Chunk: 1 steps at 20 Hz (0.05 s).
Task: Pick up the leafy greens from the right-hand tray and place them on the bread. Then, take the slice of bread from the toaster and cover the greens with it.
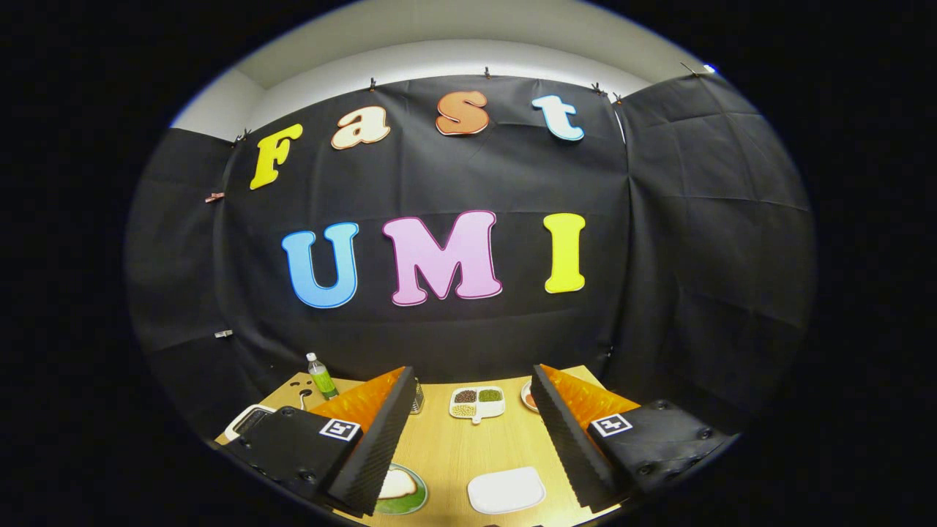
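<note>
Black cloth hangs as the booth's wall behind a pale wooden counter [446,446], and above the cloth we see a strip of white wall and ceiling. We look along the tool [472,439], whose two fingers stand wide apart with nothing between them but bare counter and dishes further on.

Near the tip of the left finger lies a green plate [410,498] carrying a slice of bread [397,483]; the finger covers part of both. Just right of it, between the fingers, we see a white tray [506,490], flat and, as far as we can tell, with nothing on it. Beyond the fingers, toward the wall, sits a white divided dish [477,403] with dark, green and pale fillings in its compartments. Right of that dish a small round plate [528,396] peeks out from behind the right finger; what it holds may be the greens' neighbour or something else, we cannot tell.

On the far left of the counter a bottle with a green label [320,375] stands upright near the wall. A white appliance with a dark top [249,420], possibly the toaster, shows beside the left finger's body. A small metallic object [419,396] stands just behind the left fingertip.
</note>
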Tool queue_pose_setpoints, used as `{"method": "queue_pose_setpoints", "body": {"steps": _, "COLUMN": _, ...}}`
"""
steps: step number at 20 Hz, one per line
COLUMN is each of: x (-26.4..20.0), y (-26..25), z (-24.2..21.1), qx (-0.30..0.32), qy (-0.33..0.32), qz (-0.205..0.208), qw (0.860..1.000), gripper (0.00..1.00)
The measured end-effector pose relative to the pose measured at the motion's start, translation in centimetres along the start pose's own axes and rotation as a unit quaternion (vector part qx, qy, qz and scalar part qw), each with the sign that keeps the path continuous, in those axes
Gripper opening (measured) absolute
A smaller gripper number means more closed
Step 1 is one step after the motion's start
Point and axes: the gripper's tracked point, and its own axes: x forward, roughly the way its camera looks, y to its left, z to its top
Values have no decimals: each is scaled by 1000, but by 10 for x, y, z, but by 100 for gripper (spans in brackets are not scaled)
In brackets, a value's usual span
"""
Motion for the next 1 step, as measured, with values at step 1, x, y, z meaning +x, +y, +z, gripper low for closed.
{"method": "queue_pose_setpoints", "body": {"steps": 1, "x": 0, "y": 2, "z": -2, "qx": -1, "qy": 3, "qz": -1, "qw": 1000, "gripper": 98}}
